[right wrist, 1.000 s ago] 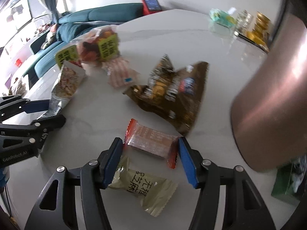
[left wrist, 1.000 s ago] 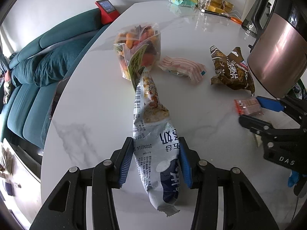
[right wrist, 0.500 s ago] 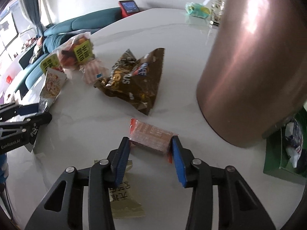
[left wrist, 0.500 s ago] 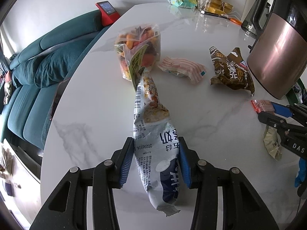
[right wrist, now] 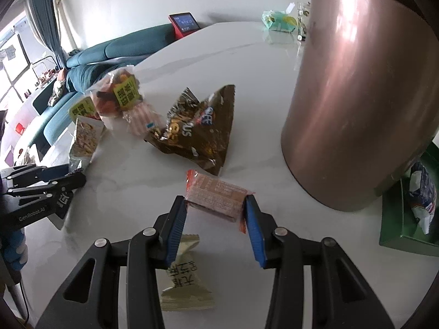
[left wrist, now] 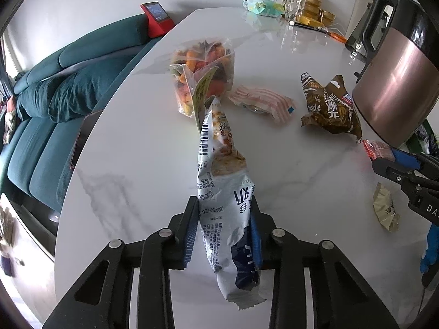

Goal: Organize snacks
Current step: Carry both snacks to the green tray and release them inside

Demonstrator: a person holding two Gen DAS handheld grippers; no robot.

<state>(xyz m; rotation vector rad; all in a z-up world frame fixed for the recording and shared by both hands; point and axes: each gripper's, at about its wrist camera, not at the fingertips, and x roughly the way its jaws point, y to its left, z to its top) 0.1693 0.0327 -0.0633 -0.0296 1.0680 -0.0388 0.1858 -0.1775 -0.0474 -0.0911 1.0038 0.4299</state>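
The left gripper (left wrist: pixel 223 227) had its fingers clenched on the lower part of a long white snack bag (left wrist: pixel 225 186), having just closed in further on it, and the film creased between the blue pads. The bag stretched away from the fingers across the desk (left wrist: pixel 137 142), its far end reaching a clear bag of mixed snacks (left wrist: pixel 203 74). Such a bag probably handles light and floppy, with loose, breakable pieces inside; a grip near one end would likely let the rest sag and swing, so a hold nearer its middle seemed safer.

The right gripper (right wrist: pixel 215 219) was grasping a small red-wrapped bar (right wrist: pixel 216 197) by its two short ends, its fingers having closed on it within the last second. The bar looked raised off the desk just beyond the fingers. It appeared light and fairly stiff, though the glossy wrapper could slip. A beige sachet (right wrist: pixel 183 279) lay on the desk beneath the fingers. Beyond the bar sat a brown crinkled packet (right wrist: pixel 197 131), then a pink striped pack (right wrist: pixel 142 118); a copper-coloured kettle (right wrist: pixel 356 96) stood close to the right.
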